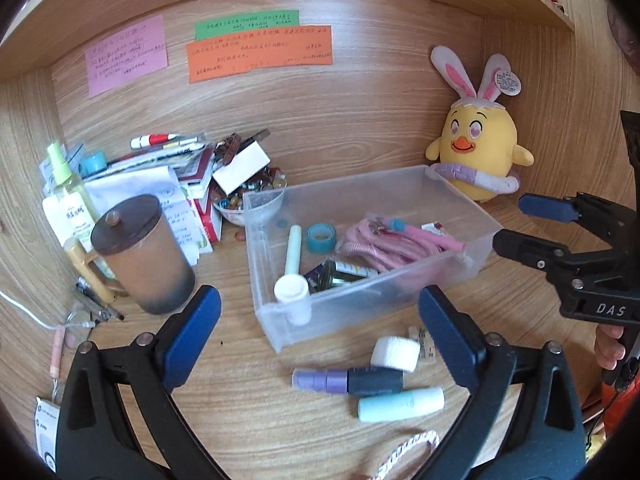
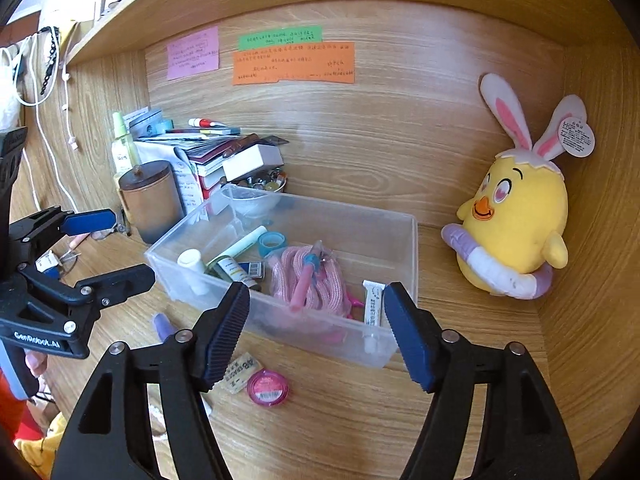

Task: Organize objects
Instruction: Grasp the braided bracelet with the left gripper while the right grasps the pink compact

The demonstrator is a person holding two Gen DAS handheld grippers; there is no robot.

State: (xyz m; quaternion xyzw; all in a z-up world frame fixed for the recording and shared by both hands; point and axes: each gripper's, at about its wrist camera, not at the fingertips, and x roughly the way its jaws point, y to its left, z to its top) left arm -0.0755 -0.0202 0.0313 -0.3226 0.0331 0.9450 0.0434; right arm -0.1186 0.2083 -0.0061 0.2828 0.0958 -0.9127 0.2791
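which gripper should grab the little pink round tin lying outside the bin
Right, probably. The pink tin lies on the desk just below the open right gripper, in front of the clear bin. The left gripper hovers over the tubes instead.

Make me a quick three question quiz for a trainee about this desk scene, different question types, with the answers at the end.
1. True or false: the pink rope lies inside the clear bin.
2. Multiple choice: what sits on the desk nearest the right tool? A) pink round tin B) brown lidded mug C) yellow chick plush
3. Fill in: the left tool is open and holds ____.

Key: 1 true; 2 A; 3 nothing.
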